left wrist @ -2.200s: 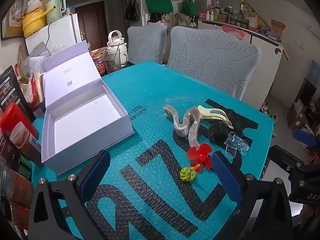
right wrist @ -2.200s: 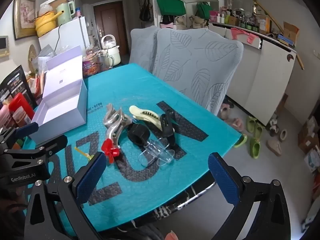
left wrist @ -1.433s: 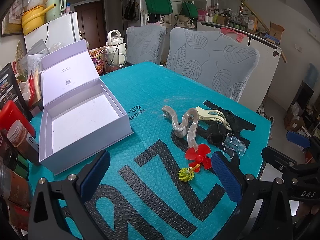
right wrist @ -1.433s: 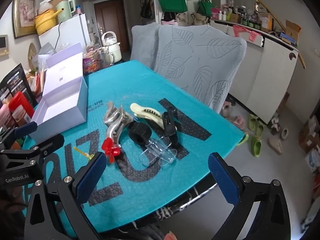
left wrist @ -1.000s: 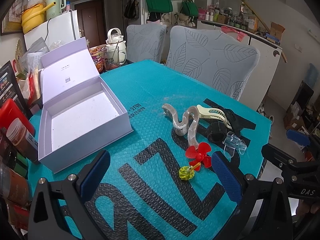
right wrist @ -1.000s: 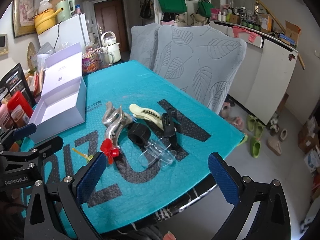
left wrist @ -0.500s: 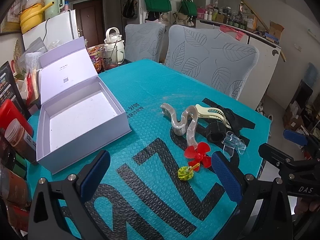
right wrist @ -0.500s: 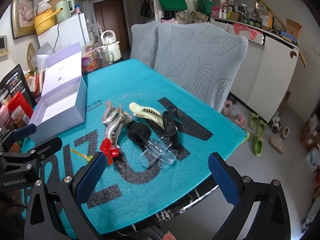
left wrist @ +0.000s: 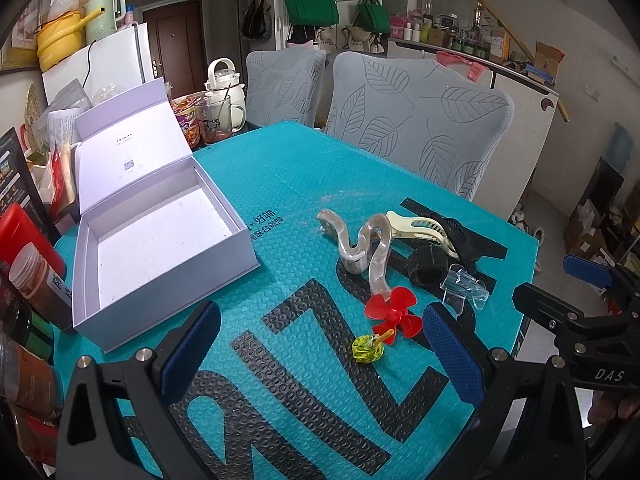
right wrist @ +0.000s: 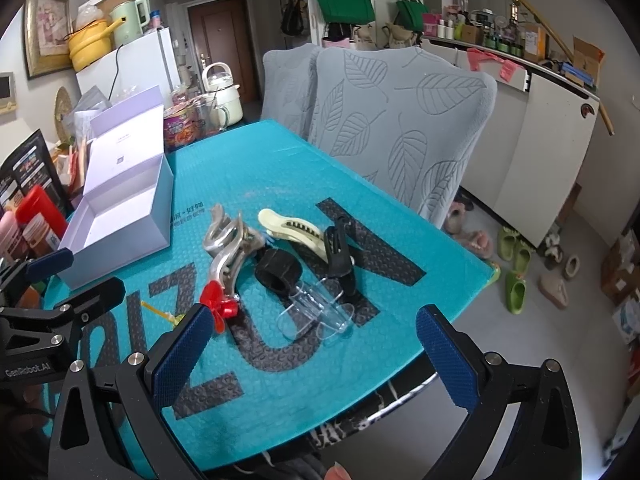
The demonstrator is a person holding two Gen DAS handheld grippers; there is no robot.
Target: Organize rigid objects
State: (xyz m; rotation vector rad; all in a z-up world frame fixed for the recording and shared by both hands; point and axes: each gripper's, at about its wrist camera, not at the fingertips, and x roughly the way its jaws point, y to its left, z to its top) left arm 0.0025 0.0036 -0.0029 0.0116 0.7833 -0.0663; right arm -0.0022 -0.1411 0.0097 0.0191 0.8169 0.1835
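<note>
An open empty lavender box point(left wrist: 160, 240) sits on the teal mat at the left; it also shows in the right wrist view point(right wrist: 116, 220). A cluster lies to its right: a wavy pearly hair clip point(left wrist: 366, 250), a cream claw clip point(left wrist: 420, 226), a black clip point(right wrist: 340, 258), a black band point(left wrist: 428, 268), a clear plastic piece point(right wrist: 316, 312), a red propeller point(left wrist: 394, 314) on a yellow-green top point(left wrist: 368, 350). My left gripper point(left wrist: 320, 344) is open and empty, near the propeller. My right gripper point(right wrist: 316, 348) is open and empty, just in front of the clear piece.
Jars and red packets point(left wrist: 28, 264) crowd the table's left edge. A kettle point(left wrist: 224, 92) and cups stand at the far end. Two grey leaf-pattern chairs point(left wrist: 416, 120) stand behind the table. The table's right edge point(right wrist: 460, 292) drops to a floor with slippers.
Both grippers have drifted slightly; the view has barely shifted. Both stay open, and nothing on the table has moved.
</note>
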